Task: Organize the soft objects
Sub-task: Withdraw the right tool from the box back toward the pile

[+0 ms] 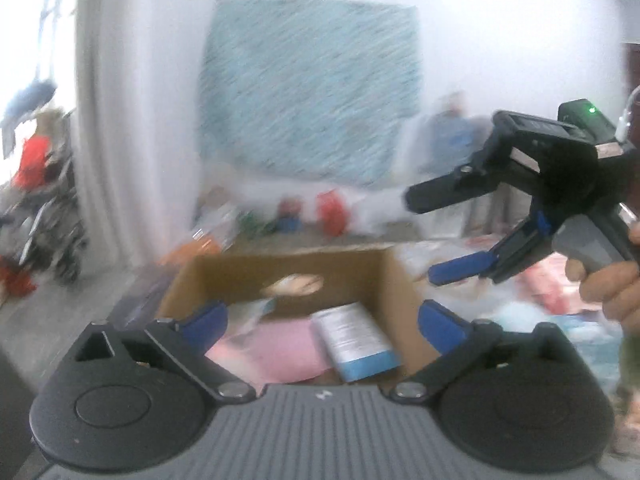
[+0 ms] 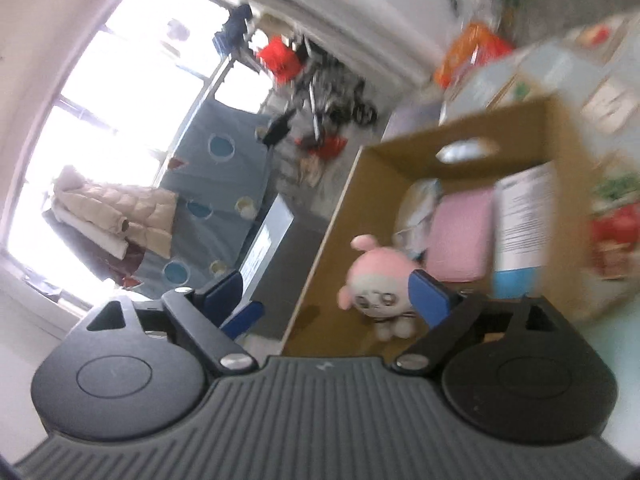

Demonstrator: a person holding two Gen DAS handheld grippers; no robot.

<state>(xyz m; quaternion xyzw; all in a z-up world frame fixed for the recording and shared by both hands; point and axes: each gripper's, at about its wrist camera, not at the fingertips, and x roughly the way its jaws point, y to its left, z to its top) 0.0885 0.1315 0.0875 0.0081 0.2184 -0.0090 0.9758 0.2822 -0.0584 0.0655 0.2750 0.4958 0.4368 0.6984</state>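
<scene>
An open cardboard box sits ahead of my left gripper, which is open and empty above its near side. Inside lie a pink soft pad and a white and blue packet. My right gripper shows in the left wrist view, open and empty, above the box's right side. In the right wrist view, my right gripper is open over the box. A pink and white plush toy lies in the box next to the pink pad and packet.
Soft packets and red and orange items lie around the box on the surface. A stroller stands at the left by a curtain. A bed with a beige jacket is by the window. A grey box stands beside the cardboard box.
</scene>
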